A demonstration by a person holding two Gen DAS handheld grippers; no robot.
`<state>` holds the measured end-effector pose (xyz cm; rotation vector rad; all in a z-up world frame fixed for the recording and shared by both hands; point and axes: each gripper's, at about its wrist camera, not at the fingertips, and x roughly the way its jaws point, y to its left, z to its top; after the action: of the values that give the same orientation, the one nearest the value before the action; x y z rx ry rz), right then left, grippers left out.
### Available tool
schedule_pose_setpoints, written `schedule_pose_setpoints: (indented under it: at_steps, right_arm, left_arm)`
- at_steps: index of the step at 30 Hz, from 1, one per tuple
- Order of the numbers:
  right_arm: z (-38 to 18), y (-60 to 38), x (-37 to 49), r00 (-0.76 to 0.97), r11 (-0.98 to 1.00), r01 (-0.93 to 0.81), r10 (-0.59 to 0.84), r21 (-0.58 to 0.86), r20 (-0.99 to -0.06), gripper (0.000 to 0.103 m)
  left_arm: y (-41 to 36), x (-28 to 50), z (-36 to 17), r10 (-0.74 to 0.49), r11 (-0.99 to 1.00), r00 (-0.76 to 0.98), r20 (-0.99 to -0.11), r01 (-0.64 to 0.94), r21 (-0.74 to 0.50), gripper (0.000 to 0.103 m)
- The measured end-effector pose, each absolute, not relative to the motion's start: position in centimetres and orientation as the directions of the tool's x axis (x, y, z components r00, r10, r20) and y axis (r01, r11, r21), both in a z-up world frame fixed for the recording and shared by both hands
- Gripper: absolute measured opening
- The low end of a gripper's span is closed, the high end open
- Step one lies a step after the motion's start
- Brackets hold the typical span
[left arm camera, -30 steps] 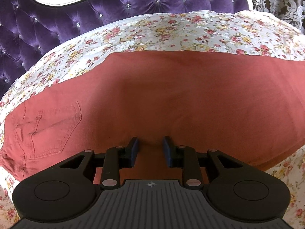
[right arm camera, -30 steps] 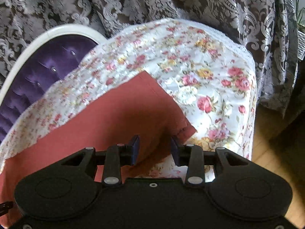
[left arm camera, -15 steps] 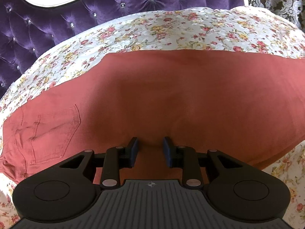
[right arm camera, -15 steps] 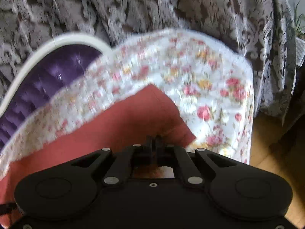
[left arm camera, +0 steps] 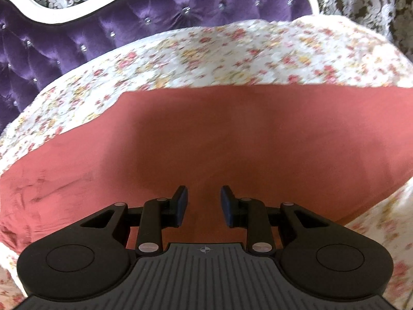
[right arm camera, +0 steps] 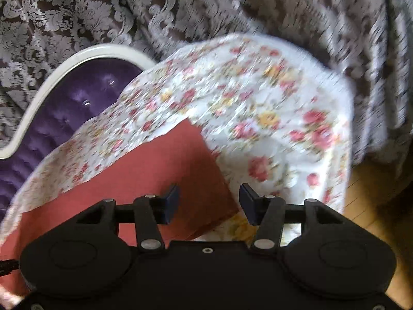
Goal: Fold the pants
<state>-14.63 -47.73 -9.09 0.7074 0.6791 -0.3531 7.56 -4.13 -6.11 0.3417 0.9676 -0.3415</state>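
Observation:
Rust-red pants lie flat across a floral bedspread. In the left wrist view my left gripper hovers over their middle, near the front edge; its blue pads stand a little apart and pinch no fabric. A back pocket shows blurred at the far left. In the right wrist view the leg end of the pants reaches a square hem corner. My right gripper is over that corner with its jaws opening. The hem lies below the gap and the pads do not press on it.
A purple tufted headboard with a white frame rises behind the bed, also seen as the headboard on the left. A patterned grey curtain hangs behind. The bedspread drops off at right to a wooden floor.
The right gripper's jaws went shut half a second ago and now stand wide apart over the hem corner. The left gripper has shifted, so the pocket slid toward the left edge.

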Motion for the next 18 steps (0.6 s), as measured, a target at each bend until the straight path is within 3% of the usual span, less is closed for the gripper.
schedule_pose_setpoints:
  at_steps: [7, 10, 14, 16, 17, 18]
  right_arm:
    - [-10.3, -49.6, -14.3, 0.793, 0.716, 0.398, 0.045, 0.574, -0.607, 0.058]
    - [-10.7, -50.1, -13.4, 0.808, 0.723, 0.345, 0.096, 0.598, -0.582, 0.051]
    - [-11.2, -50.4, -12.0, 0.821, 0.711, 0.282, 0.168, 0.644, -0.545, 0.049]
    - [-11.5, -50.5, -11.3, 0.824, 0.696, 0.262, 0.2, 0.669, -0.53, 0.043]
    - [-11.8, -50.6, -11.2, 0.824, 0.684, 0.261, 0.21, 0.682, -0.526, 0.036]
    - [-12.0, -50.6, -10.9, 0.823, 0.674, 0.264, 0.215, 0.689, -0.526, 0.022]
  left_arm:
    - [-9.2, 7.2, -5.6, -0.245, 0.87, 0.474, -0.846, 0.492, 0.024, 0.028]
    - [-12.0, 7.4, -5.7, -0.267, 0.852, 0.464, -0.844, 0.523, 0.017, 0.028]
    - [-15.2, 7.6, -5.9, -0.298, 0.827, 0.458, -0.838, 0.562, 0.013, 0.028]
    - [-16.7, 8.1, -5.8, -0.309, 0.823, 0.452, -0.837, 0.568, 0.003, 0.028]
    - [-17.3, 8.3, -5.7, -0.313, 0.823, 0.452, -0.835, 0.568, -0.001, 0.028]
    - [-17.8, 8.6, -5.6, -0.317, 0.825, 0.454, -0.833, 0.566, -0.006, 0.028]
